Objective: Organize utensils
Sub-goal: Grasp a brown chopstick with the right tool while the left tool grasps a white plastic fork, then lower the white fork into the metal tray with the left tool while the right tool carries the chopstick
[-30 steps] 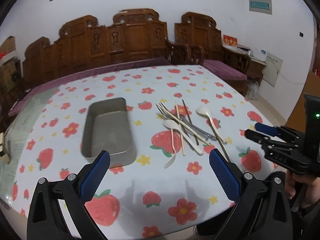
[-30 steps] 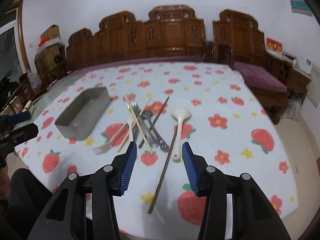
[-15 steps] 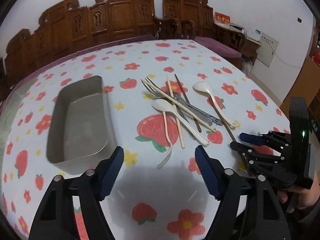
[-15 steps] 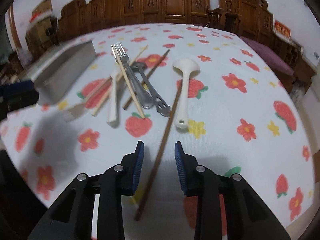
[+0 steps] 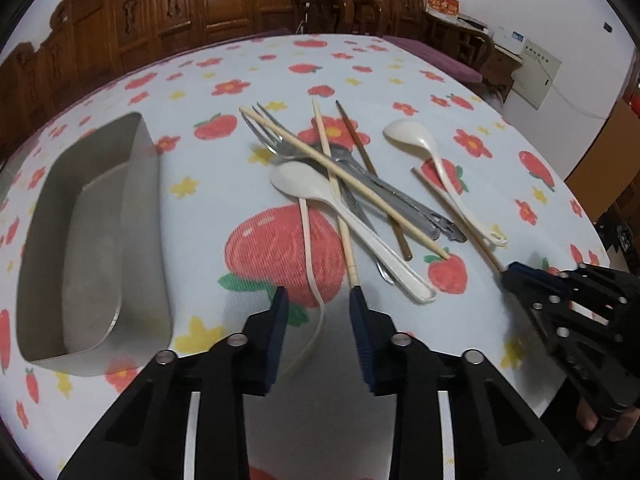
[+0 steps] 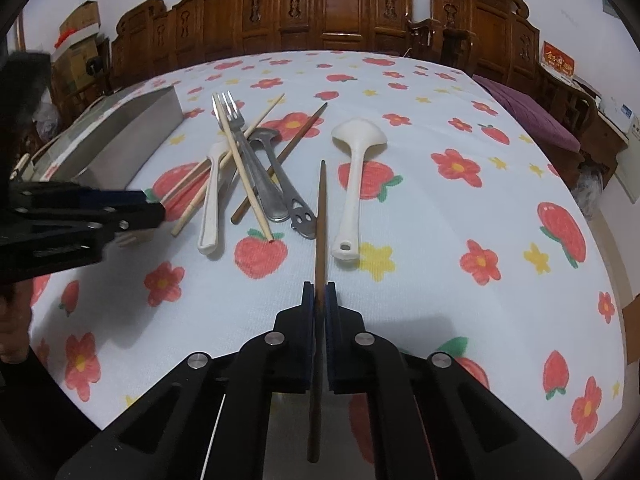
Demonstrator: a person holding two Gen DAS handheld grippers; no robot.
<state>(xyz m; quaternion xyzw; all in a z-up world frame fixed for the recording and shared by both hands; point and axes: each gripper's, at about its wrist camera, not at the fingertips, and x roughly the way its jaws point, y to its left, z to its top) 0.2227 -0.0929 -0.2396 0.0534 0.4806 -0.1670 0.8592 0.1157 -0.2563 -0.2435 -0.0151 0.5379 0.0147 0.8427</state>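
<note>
My right gripper (image 6: 319, 286) is shut on the near part of a dark brown chopstick (image 6: 320, 208) that lies on the strawberry tablecloth. My left gripper (image 5: 318, 292) hangs low over the cloth, its jaws closing. The thin cream fork handle (image 5: 307, 236) runs between the pads without touching them. A light bamboo chopstick (image 5: 347, 244) ends beside its right finger. The pile beyond holds metal forks (image 5: 272, 140), a white spoon (image 5: 344, 216) and a second dark chopstick (image 5: 360, 144). Another white spoon (image 6: 356, 152) lies to the right. A steel tray (image 5: 140, 220) stands empty at the left.
Carved wooden benches (image 6: 340, 12) line the far side of the table. The table's near edge runs just below both grippers. A person's hand (image 5: 612, 428) holds the right gripper (image 5: 516, 270) at the lower right of the left wrist view. The left gripper (image 6: 152, 204) reaches in beside the tray (image 6: 120, 136).
Both grippers came down toward the table. The right one closed on the dark brown chopstick. The left one moved in to the cream fork handle and its jaws narrowed a lot.
</note>
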